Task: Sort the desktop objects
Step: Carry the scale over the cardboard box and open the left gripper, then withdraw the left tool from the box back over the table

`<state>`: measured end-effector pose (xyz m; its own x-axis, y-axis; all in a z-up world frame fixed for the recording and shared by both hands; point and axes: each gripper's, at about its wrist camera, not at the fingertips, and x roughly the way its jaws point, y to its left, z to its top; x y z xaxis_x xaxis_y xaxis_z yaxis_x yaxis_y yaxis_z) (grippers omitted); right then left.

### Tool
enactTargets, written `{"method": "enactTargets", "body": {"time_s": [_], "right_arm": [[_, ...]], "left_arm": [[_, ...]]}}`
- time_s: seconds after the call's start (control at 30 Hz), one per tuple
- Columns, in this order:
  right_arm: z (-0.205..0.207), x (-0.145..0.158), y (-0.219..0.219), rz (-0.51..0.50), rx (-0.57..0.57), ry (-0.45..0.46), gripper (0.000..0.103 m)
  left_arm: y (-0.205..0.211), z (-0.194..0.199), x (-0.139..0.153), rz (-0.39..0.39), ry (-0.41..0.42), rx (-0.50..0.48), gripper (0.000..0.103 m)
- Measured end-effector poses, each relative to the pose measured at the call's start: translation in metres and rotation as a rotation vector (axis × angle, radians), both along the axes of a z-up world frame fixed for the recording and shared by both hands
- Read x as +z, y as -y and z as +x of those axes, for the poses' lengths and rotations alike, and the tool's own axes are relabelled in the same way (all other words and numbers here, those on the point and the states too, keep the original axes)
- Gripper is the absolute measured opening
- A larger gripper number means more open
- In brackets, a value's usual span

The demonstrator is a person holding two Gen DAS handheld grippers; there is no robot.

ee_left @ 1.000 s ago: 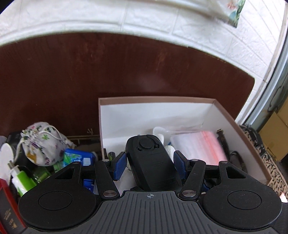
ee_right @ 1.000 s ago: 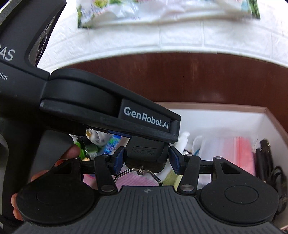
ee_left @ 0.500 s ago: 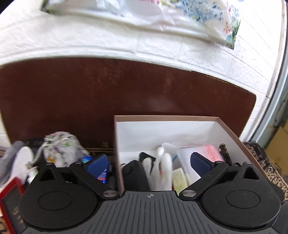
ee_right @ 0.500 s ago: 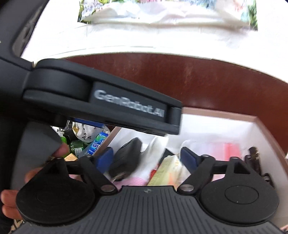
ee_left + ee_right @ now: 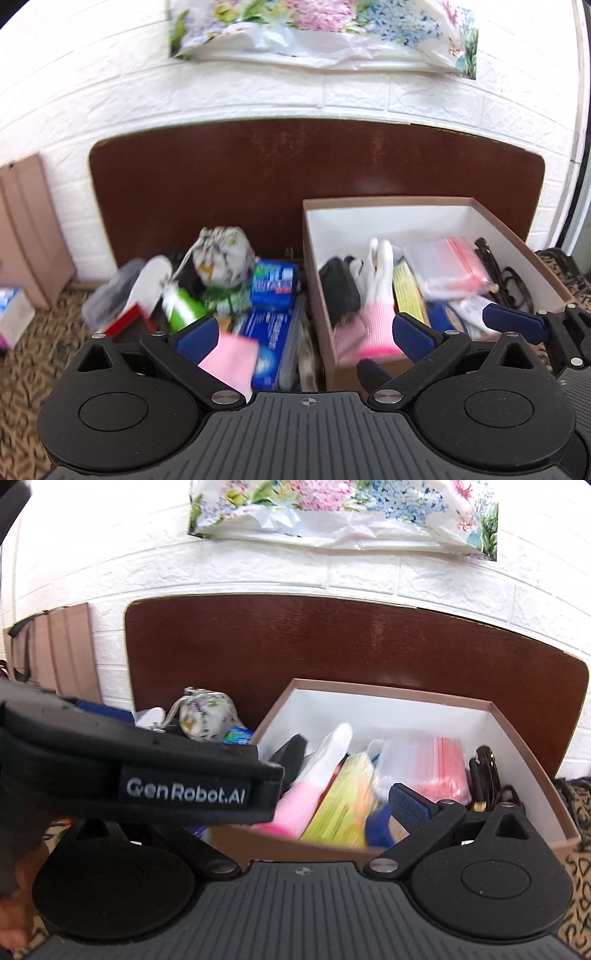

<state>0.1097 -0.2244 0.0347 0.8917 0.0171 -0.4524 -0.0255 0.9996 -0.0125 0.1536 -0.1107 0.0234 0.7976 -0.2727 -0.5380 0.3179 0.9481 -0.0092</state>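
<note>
A brown cardboard box (image 5: pixel 517 229) with a white inside stands on the right; it also shows in the right wrist view (image 5: pixel 373 690). In it lie a black device (image 5: pixel 338 284), a white and pink glove (image 5: pixel 376 295), a yellow packet (image 5: pixel 343 797) and a bag of red-striped zip bags (image 5: pixel 447 266). My left gripper (image 5: pixel 304 338) is open and empty, held back above the box's near left corner. My right gripper (image 5: pixel 295 812) is open and empty over the box's near edge; its left finger is hidden behind the left gripper's body (image 5: pixel 147 775).
A pile of loose items lies left of the box: a floral drawstring pouch (image 5: pixel 225 254), a blue pack (image 5: pixel 275 284), a green bottle (image 5: pixel 184 306), a pink pad (image 5: pixel 231 360) and a red box (image 5: pixel 123 319). A dark wooden board (image 5: pixel 258 177) and white brick wall stand behind.
Both grippers held the black device over the box a second ago. Both opened, the device dropped into the box, and both have pulled back and up.
</note>
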Motion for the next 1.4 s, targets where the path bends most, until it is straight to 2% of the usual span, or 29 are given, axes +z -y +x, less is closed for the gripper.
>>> {"method": "enactTargets", "body": {"time_s": [0.2, 0.4, 0.73, 1.1, 1.4], "right_arm": [[-0.036, 0.004, -0.022, 0.022, 0.016, 0.011, 0.102], [-0.066, -0.005, -0.046, 0.038, 0.042, -0.01, 0.103], [-0.097, -0.015, -0.084, 0.051, 0.108, -0.048, 0.103], [-0.104, -0.02, -0.106, 0.065, 0.113, -0.073, 0.103], [-0.102, -0.02, -0.11, 0.06, 0.109, -0.075, 0.103]], "left_arm": [[-0.026, -0.04, -0.002, 0.008, -0.001, 0.053, 0.103], [-0.048, -0.074, -0.002, 0.043, 0.024, 0.086, 0.103], [-0.085, -0.111, -0.01, 0.041, -0.009, 0.116, 0.103], [-0.118, -0.113, -0.012, 0.034, -0.034, 0.157, 0.103], [-0.119, -0.11, -0.016, 0.034, -0.042, 0.157, 0.103]]}}
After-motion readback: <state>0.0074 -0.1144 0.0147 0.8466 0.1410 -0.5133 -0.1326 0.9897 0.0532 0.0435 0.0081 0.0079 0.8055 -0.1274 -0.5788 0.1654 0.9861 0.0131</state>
